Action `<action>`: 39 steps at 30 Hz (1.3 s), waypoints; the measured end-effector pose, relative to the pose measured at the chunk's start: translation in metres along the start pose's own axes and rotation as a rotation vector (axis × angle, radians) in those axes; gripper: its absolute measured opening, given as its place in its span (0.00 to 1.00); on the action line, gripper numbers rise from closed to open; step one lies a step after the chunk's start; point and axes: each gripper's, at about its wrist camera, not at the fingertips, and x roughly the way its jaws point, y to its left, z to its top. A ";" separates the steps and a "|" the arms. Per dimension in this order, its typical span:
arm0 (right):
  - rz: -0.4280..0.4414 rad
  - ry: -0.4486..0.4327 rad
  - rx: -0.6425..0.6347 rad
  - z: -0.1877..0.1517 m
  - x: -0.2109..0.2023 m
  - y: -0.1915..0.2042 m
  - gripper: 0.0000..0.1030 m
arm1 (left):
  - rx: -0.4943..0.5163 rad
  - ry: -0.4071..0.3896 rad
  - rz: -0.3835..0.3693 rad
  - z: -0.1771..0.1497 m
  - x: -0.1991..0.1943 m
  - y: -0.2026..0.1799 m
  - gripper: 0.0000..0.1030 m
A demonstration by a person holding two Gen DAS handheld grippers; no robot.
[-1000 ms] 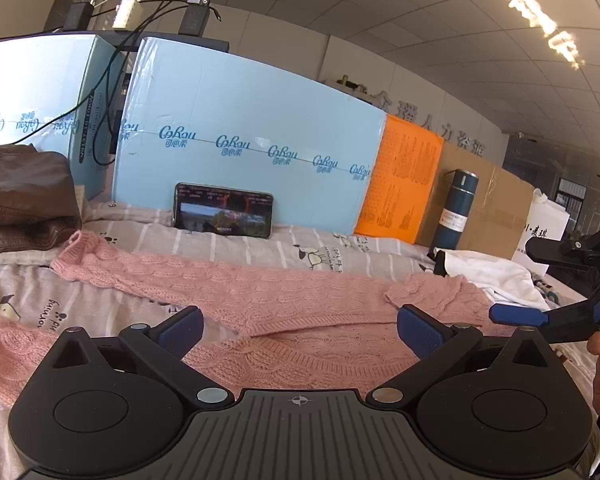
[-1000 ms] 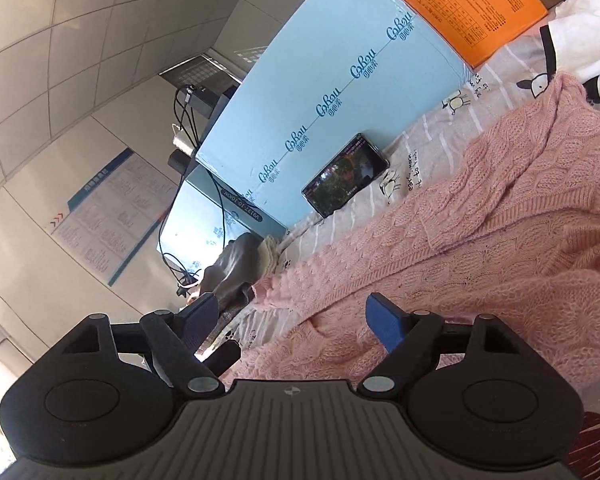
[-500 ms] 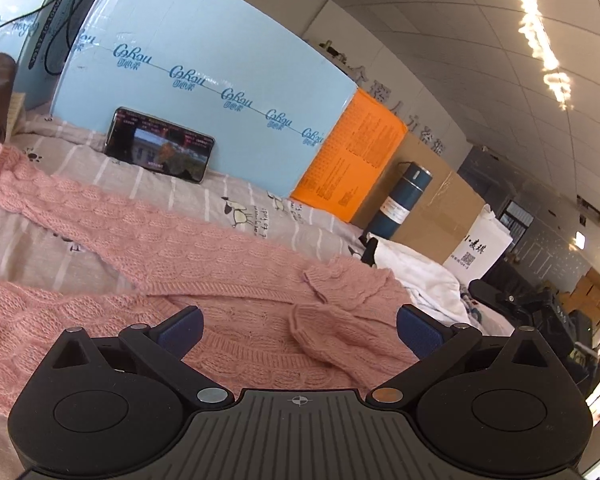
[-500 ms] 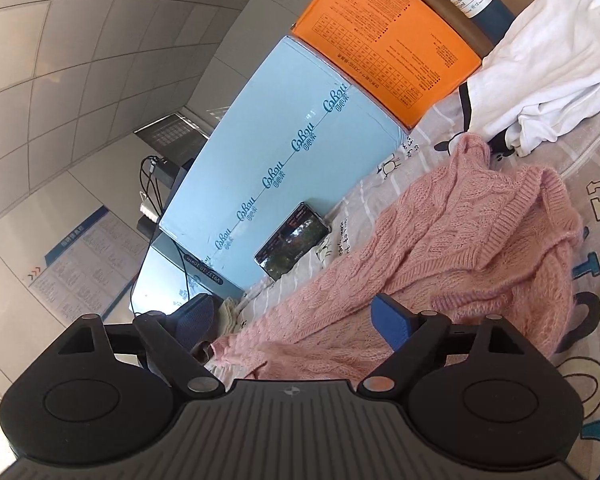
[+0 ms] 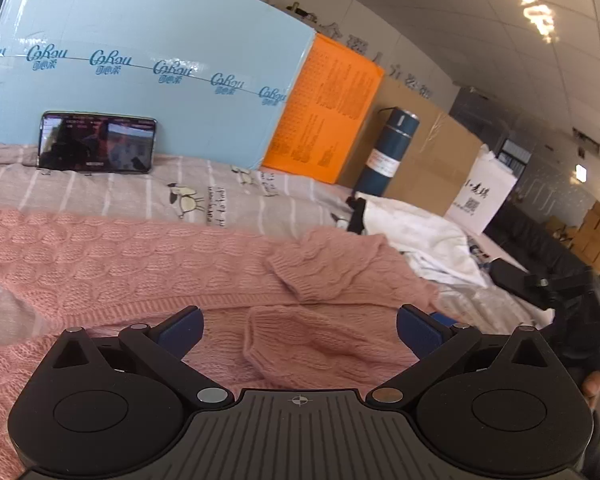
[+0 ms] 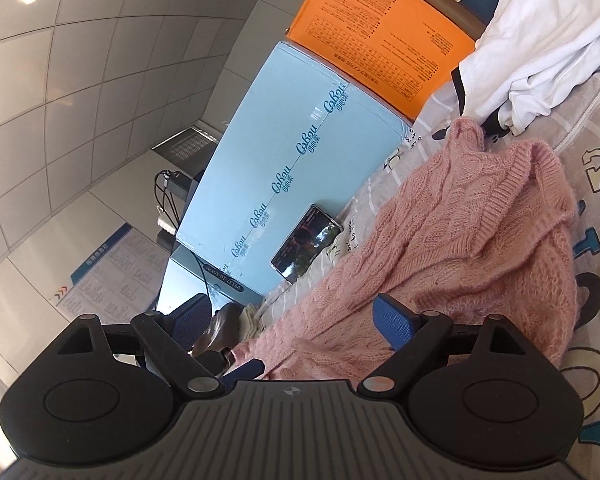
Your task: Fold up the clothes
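Sweater (image 5: 148, 264), pink cable knit, lies spread across the printed bedsheet (image 5: 112, 196), and I see it right under my left tongs (image 5: 298, 326), whose blue pads stand wide apart with nothing between them. A sleeve cuff (image 5: 300, 340) sits folded onto the body just ahead of those pads. My right tongs (image 6: 296, 320) are also spread wide, holding nothing, tilted over the sweater's lower part; its ribbed hem (image 6: 516, 184) is rumpled and turned back. Past the far end of the sweater a white garment (image 5: 420, 236) lies crumpled, almost touching it. Along the back edge stand a blue board (image 5: 148, 60), an orange board (image 5: 332, 108), a phone (image 5: 96, 142) leaning on the blue one, and a dark flask (image 5: 388, 152). Bare sheet shows between sweater and boards, and on the near right side in the right wrist view
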 end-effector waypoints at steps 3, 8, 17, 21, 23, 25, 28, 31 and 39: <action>-0.010 0.001 -0.002 0.000 0.000 0.000 0.85 | 0.035 0.039 0.153 -0.003 0.017 0.000 1.00; -0.027 0.005 -0.021 -0.002 0.002 0.001 0.86 | 0.089 0.042 0.140 -0.011 0.017 -0.004 1.00; -0.054 0.014 -0.051 -0.005 0.006 0.004 0.91 | 0.090 -0.019 0.101 -0.011 0.003 0.002 1.00; -0.063 0.012 -0.052 -0.005 0.006 0.003 0.92 | 0.073 -0.093 0.079 -0.008 -0.017 0.008 1.00; -0.065 0.010 -0.051 -0.005 0.006 0.003 0.92 | 0.065 -0.128 0.077 -0.007 -0.030 0.014 1.00; -0.069 0.010 -0.055 -0.005 0.007 0.003 0.93 | 0.071 -0.163 0.098 -0.009 -0.045 0.021 1.00; -0.081 0.010 -0.067 -0.006 0.007 0.005 0.93 | 0.070 -0.203 0.152 -0.014 -0.068 0.034 1.00; -0.093 0.004 -0.082 -0.006 0.006 0.010 0.93 | 0.040 -0.252 0.205 -0.020 -0.090 0.049 1.00; -0.184 -0.036 -0.227 -0.007 -0.013 0.040 0.99 | 0.000 -0.385 0.330 -0.031 -0.140 0.078 1.00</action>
